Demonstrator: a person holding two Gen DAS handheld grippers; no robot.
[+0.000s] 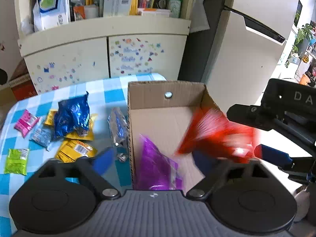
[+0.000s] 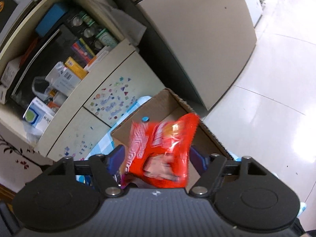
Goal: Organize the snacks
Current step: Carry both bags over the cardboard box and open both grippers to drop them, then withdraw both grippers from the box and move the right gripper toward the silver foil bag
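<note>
An open cardboard box stands on the blue checked tablecloth. My left gripper hangs open over the box's near end. A blurred purple bag sits loose between its fingers, apart from the left pad. In the right wrist view my right gripper is above the box with a blurred red snack bag between its spread blue fingers, a gap showing at the left pad. The left wrist view shows that red bag over the box's right wall.
Left of the box lie loose snacks: a blue foil bag, yellow packets, a pink packet, a green packet and a silver-blue one. A stickered cabinet and a white fridge stand behind.
</note>
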